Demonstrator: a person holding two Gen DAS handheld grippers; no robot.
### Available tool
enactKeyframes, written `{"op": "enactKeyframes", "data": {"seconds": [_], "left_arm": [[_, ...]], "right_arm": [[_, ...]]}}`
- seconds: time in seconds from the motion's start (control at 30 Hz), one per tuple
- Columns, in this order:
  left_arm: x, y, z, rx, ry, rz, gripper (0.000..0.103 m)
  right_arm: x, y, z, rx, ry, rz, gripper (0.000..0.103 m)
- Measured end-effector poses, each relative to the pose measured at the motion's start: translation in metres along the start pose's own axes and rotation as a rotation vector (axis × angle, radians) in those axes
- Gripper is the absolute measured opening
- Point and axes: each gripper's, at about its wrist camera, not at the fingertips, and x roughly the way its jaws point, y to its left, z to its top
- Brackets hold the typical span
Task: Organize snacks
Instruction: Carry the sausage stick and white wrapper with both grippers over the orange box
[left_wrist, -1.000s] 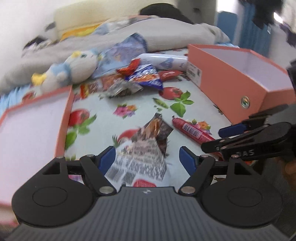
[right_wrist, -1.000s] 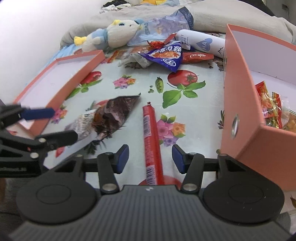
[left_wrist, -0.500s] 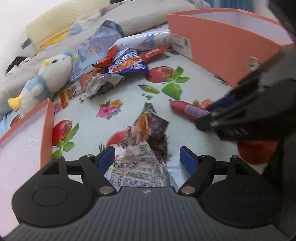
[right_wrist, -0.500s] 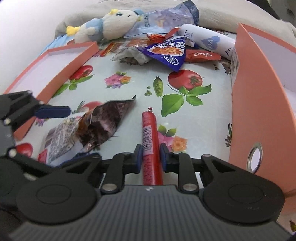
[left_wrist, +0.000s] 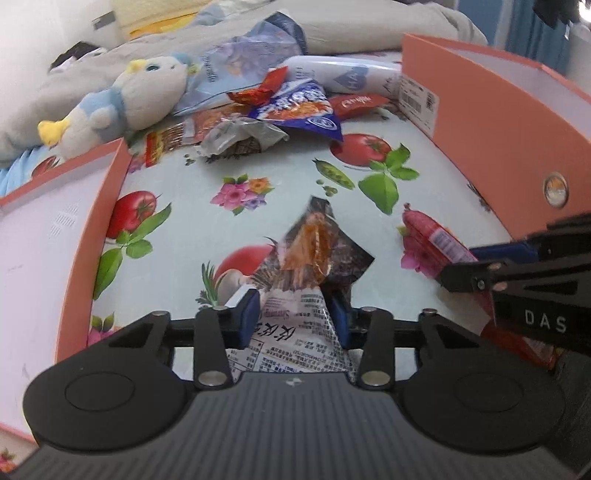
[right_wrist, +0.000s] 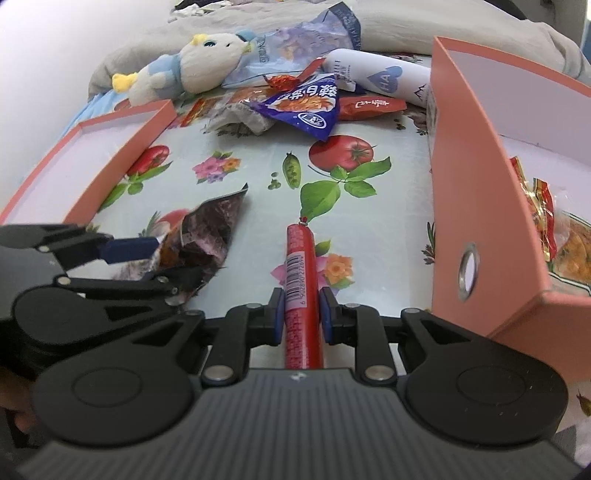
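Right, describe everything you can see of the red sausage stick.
The red sausage stick is a slim tube in glossy red plastic wrap, with a white barcode label along its side and a crimped tip at the far end. It lies flat on the fruit-and-flower tablecloth, pointing away from the camera, beside the orange box but apart from it. The right tongs are shut on its near half, blue pads pressing both sides.

A desk under a pale fruit-and-flower printed oilcloth (right_wrist: 388, 206) carries a red sausage stick (right_wrist: 301, 266), a dark crumpled snack packet (left_wrist: 321, 254), a salmon-pink cardboard box (right_wrist: 476, 184) along its right edge and a shallow salmon-pink lid (right_wrist: 122, 147) along its left.
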Motion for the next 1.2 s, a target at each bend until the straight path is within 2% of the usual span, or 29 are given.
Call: {"op": "enactKeyframes", "data": {"seconds": [0.07,0.1,0.3,0.57,0.73,0.87,1.03,1.1,1.2], "left_arm": [[-0.004,0.003,0.001,-0.032,-0.006,-0.003,0.038],[-0.007,0.004,0.001,-0.045,-0.010,-0.006,0.032],[-0.022,0.014,0.002,-0.126,-0.024,-0.024,0.026],[-0.045,0.021,0.010,-0.196,-0.059,-0.036,0.022],[-0.059,0.017,0.025,-0.222,-0.091,-0.042,0.022],[-0.069,0.014,0.040,-0.232,-0.093,-0.074,0.021],[-0.086,0.009,0.060,-0.231,-0.139,-0.083,0.016],[-0.093,0.006,0.071,-0.230,-0.166,-0.096,0.008],[-0.099,0.005,0.087,-0.237,-0.198,-0.105,0.006]], "right_arm": [[-0.003,-0.001,0.000,0.012,-0.003,-0.003,0.023],[-0.004,-0.002,0.000,0.030,-0.006,-0.003,0.023],[-0.011,-0.003,0.001,0.067,-0.013,-0.009,0.023],[-0.027,0.001,0.007,0.084,-0.057,-0.002,0.023],[-0.037,0.001,0.015,0.097,-0.079,0.003,0.023],[-0.052,-0.001,0.025,0.100,-0.113,0.005,0.023],[-0.073,-0.006,0.041,0.113,-0.172,0.009,0.023],[-0.080,-0.007,0.047,0.110,-0.196,0.004,0.023],[-0.087,-0.012,0.055,0.110,-0.218,-0.002,0.023]]}}
